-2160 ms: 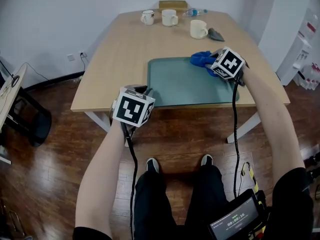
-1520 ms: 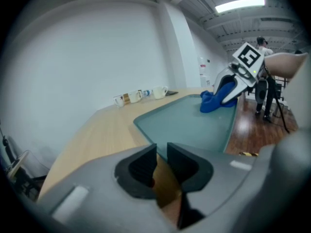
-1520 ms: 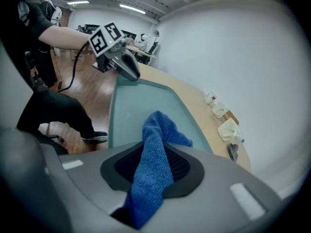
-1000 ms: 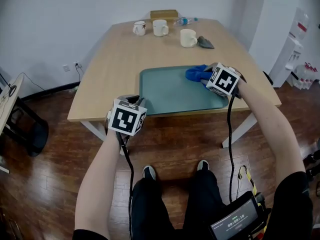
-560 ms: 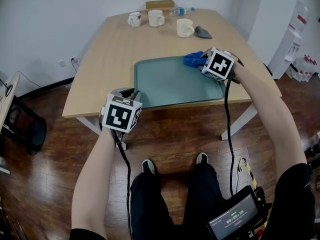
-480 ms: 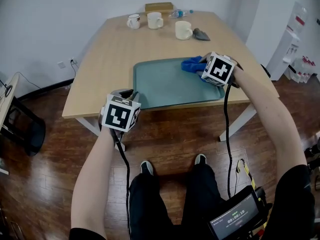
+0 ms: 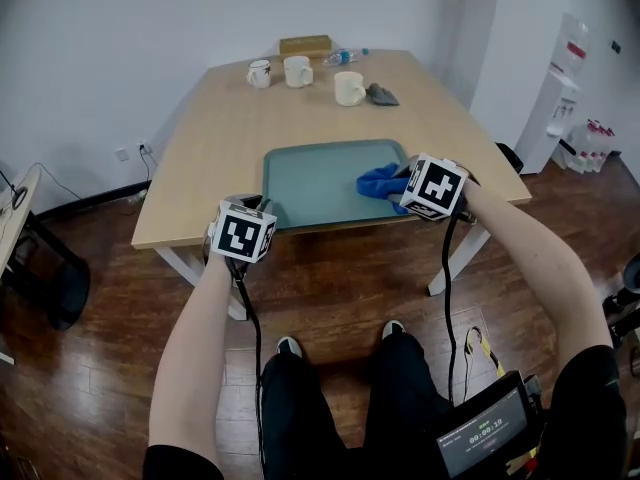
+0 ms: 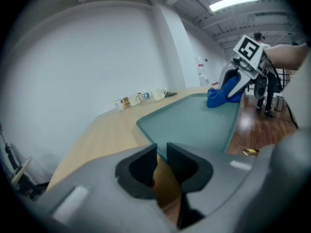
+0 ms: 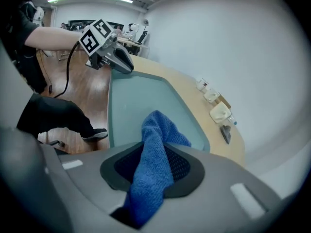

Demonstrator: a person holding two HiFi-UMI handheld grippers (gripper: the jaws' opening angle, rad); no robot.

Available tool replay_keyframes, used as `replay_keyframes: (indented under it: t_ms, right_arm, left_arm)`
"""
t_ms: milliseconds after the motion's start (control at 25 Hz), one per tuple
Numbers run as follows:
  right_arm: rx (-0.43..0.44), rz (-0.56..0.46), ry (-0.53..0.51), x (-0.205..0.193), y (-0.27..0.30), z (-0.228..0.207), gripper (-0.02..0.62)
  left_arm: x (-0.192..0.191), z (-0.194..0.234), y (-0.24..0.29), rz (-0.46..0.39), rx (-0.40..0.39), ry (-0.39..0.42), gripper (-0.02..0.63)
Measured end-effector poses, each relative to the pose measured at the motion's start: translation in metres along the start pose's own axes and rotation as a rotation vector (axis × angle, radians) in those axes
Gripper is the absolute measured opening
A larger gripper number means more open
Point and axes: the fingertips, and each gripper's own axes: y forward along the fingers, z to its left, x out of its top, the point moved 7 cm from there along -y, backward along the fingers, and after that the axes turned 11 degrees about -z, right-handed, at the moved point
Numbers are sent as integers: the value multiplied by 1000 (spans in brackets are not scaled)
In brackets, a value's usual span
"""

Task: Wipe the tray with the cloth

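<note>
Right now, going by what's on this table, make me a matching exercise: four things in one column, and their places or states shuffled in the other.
Things:
1. blue cloth
2. teal tray
3. dark grey rag
4. brown box

Places or states:
A. at the far edge of the table
B. flat on the table's near half
C. beside the cream mug
D. pinched between the jaws of the right gripper

Pairs: 1-D, 2-B, 3-C, 4-A

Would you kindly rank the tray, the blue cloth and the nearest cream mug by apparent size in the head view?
1. Tray, clearly largest.
2. Blue cloth.
3. Cream mug, smallest here; it stands farther off, so against the cloth that is unsure.
</note>
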Motion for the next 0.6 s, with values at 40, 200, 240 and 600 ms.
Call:
replay_keyframes:
  t_ms: [40,200,240,600]
  right_arm:
    - [-7,-9,35,-1,-4,-2,107]
    - [-107,-120,234,-13,-24,-26,107]
    - [-145,-171,299,-19,-31,-36,107]
    - [-486,-307,752,-124,-67,-109,109]
  left_arm:
    - [0,0,0,-6,1,7,64]
    - [-1,3,-6,-43,-24,1,65]
    - [0,8,-11,-67,-14,-21,66]
    - [-17,24,-98,-207,109,-71,67]
